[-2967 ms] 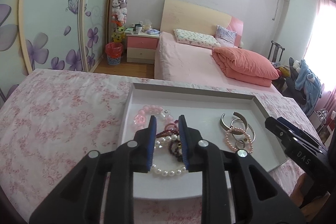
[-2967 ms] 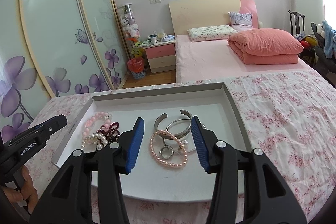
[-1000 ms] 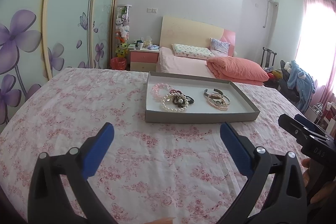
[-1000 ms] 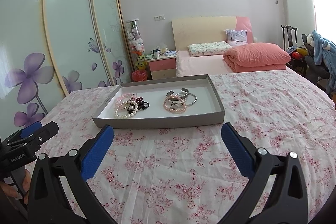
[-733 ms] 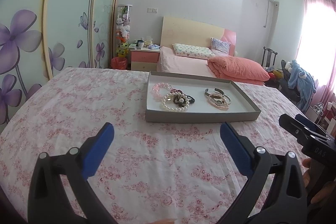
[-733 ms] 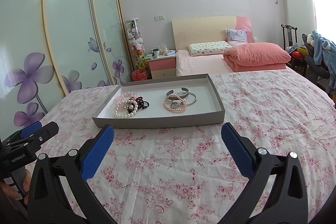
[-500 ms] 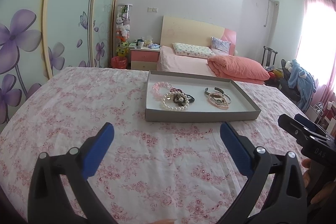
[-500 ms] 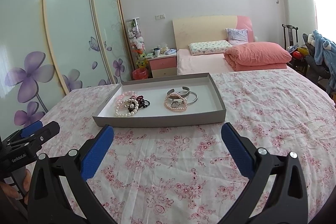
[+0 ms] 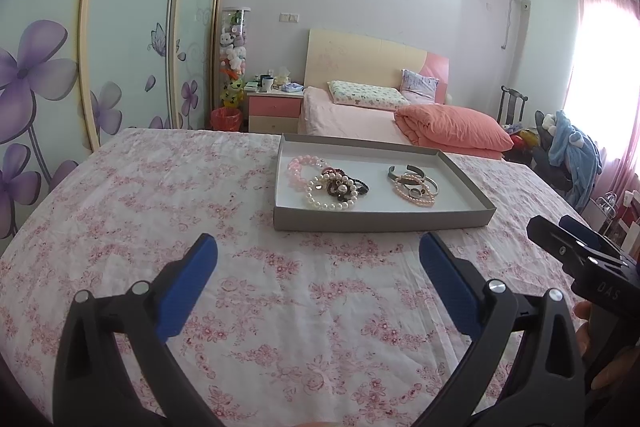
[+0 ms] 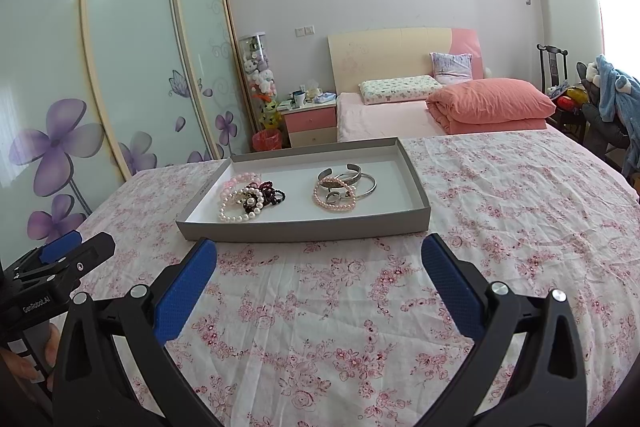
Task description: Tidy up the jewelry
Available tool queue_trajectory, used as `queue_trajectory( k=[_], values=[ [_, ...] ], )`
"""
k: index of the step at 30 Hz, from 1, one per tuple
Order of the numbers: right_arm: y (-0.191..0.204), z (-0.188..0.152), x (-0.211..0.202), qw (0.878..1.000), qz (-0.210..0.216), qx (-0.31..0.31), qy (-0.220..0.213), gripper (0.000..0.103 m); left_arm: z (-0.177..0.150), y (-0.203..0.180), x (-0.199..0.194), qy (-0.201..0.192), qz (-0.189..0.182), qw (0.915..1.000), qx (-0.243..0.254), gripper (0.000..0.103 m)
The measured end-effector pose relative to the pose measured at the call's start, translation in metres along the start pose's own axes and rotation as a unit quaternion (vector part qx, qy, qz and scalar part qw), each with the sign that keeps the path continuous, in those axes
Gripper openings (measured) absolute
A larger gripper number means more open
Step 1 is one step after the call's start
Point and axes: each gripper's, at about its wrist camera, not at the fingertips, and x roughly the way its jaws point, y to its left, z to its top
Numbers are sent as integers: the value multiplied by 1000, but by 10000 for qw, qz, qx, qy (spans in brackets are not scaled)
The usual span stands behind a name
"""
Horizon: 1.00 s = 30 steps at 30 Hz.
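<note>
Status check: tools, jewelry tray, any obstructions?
Left tool open, empty. Right tool open, empty. Jewelry in two clusters inside grey tray on floral cloth. Nothing between tools and tray.

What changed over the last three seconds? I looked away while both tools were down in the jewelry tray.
Both tools backed out of the tray toward the near side of the flowered cloth. The left tool, which had been nearly closed over the bead pile, now stands wide open and empty; the right tool opened wider too. The bead pile and the bangle pile lie as before.
</note>
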Motion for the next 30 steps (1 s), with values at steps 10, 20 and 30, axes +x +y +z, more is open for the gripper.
queue_trajectory(
  k=[10,20,30],
  values=[
    [0,0,0,10000,2,-6,4,101,0,-1,0,-1,5,10000,9,99],
    [0,0,0,10000,-2,-2,13,101,0,-3,0,11,2,10000,18,99],
    [0,1,1,10000,2,7,36,101,-1,-3,0,22,-1,10000,26,99]
  ],
)
